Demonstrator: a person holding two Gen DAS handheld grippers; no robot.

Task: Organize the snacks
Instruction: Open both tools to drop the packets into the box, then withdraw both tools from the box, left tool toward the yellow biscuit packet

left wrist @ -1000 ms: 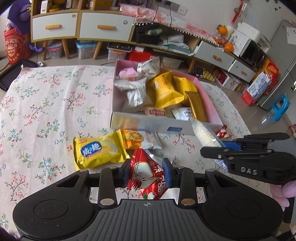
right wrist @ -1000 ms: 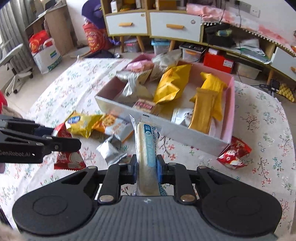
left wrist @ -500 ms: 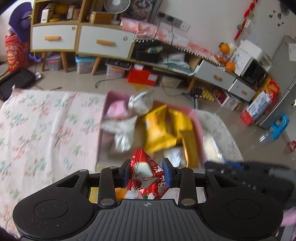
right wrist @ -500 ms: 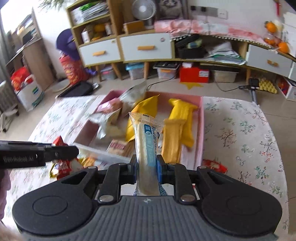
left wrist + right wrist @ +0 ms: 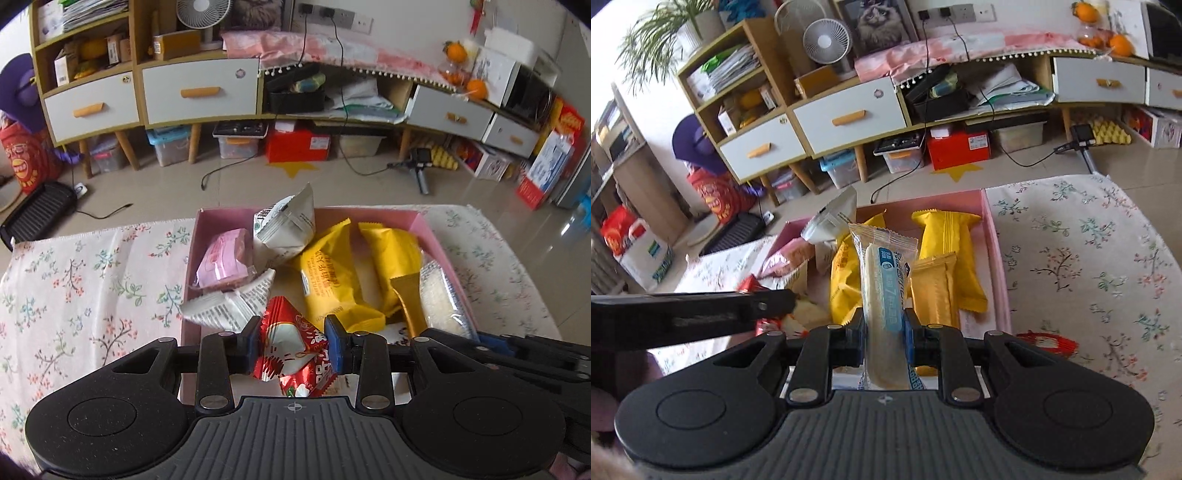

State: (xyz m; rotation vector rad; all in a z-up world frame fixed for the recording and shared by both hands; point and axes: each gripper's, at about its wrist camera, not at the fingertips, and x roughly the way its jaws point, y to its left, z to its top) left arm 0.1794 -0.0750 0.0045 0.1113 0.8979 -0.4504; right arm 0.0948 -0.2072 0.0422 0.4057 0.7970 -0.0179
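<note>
Drop step, both loaded. Your left gripper (image 5: 291,341) has its jaws clamped on the red snack packet (image 5: 291,350), held over the near-left part of the pink box (image 5: 430,236). Your right gripper (image 5: 884,332) pinches the clear-wrapped rice cracker bar (image 5: 884,295) over the box's near-right part. Next, I'd say: lower, open the jaws, let each land inside the walls.

Glossy foil wrapper (image 5: 291,350), clear crinkly plastic packet (image 5: 886,295), matt pink cardboard box (image 5: 432,236), floral woven cloth (image 5: 92,280).
</note>
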